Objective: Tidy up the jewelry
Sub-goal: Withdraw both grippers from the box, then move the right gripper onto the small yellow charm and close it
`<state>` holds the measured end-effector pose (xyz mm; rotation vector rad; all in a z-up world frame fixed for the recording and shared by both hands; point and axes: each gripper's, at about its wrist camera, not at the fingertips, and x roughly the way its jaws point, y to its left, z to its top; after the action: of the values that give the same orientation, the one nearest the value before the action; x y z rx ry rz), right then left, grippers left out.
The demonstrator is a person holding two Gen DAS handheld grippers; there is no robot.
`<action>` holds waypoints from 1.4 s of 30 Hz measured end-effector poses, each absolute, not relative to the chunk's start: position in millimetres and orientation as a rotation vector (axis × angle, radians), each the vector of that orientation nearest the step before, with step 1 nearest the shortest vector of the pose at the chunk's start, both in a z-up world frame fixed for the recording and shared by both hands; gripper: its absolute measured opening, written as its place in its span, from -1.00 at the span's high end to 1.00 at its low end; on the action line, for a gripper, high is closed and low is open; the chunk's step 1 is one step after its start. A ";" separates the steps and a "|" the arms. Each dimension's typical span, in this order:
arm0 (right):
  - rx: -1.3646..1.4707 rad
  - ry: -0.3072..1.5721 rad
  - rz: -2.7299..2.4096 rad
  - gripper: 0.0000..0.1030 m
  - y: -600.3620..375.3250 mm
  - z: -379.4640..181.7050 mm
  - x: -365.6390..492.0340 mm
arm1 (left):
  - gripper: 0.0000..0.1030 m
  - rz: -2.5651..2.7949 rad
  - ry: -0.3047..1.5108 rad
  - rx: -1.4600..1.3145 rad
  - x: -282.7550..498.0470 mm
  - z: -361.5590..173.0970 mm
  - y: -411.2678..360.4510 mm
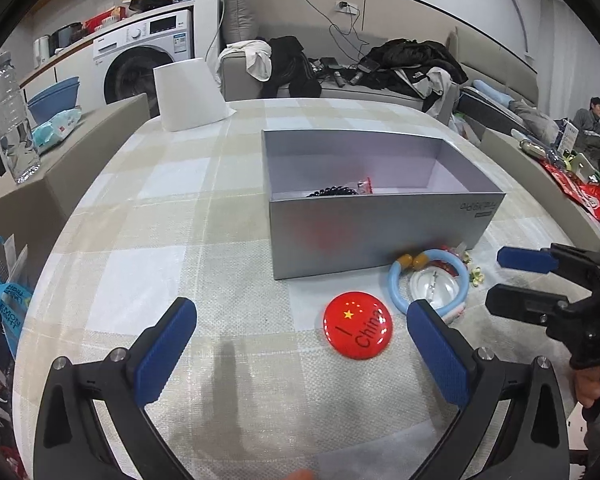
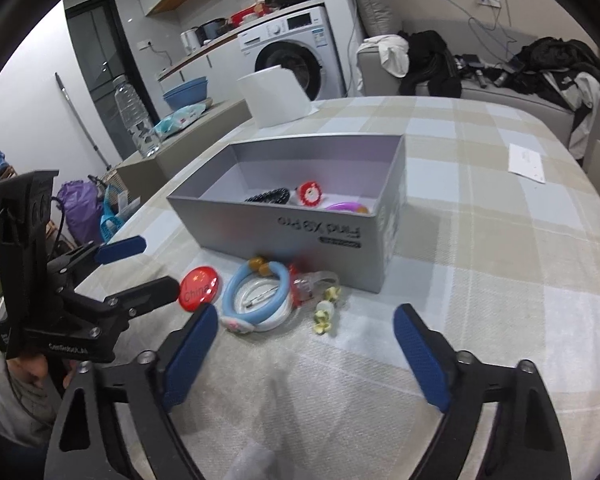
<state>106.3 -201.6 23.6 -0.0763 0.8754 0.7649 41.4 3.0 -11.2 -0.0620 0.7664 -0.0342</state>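
A lived-in room lay behind the scene: a white washing machine (image 1: 140, 60) against the far wall, a grey sofa (image 1: 340, 80) heaped with dark clothes, and a clear water bottle (image 1: 14, 120) standing upright on a side ledge. The worktop (image 1: 160, 220) wore a beige-and-white checked cloth, with a white paper roll (image 1: 190, 94) upright near its far edge.

An open grey box (image 1: 380, 216) sat in the middle of the worktop, its long axis running roughly across the left wrist view. Inside it lay a black bead bracelet (image 2: 269, 195), a red-and-white ornament (image 2: 311, 194) and a pink ring (image 2: 346, 207).

In front of the box's near wall the loose pieces lay on the cloth. A round red badge (image 1: 358, 325) lay flat, face up, its lettering slanting toward the box. Just beside it a light blue ring (image 1: 428, 280) lay flat, its two amber beads on the side next to the box wall, encircling a clear disc (image 1: 434, 290). A small yellow flower clip (image 2: 326, 312) lay near these, with a red piece (image 2: 302, 288) between it and the ring.

The left tool (image 1: 302, 344) hovered over the cloth with its blue pads wide apart, the badge lying between them, untouched. The right tool (image 2: 304, 348) also stood apart, nothing between its pads, angled down toward the ring and flower clip.
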 end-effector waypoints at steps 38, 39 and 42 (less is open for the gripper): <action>-0.133 0.849 0.751 0.80 -216.2 25.7 103.9 | -0.98 -0.051 0.823 -0.072 42.0 -16.0 3.3; -0.115 0.845 0.760 0.80 -217.4 25.9 104.6 | -0.98 -0.053 0.830 -0.062 42.0 -15.9 2.1; -0.105 0.850 0.761 0.80 -215.2 24.5 105.5 | -0.98 -0.053 0.847 -0.021 41.8 -16.3 -2.9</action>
<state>105.5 -215.2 24.5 -0.1054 0.8500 0.7609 41.8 -2.9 -16.3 -0.0212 0.8468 -0.0528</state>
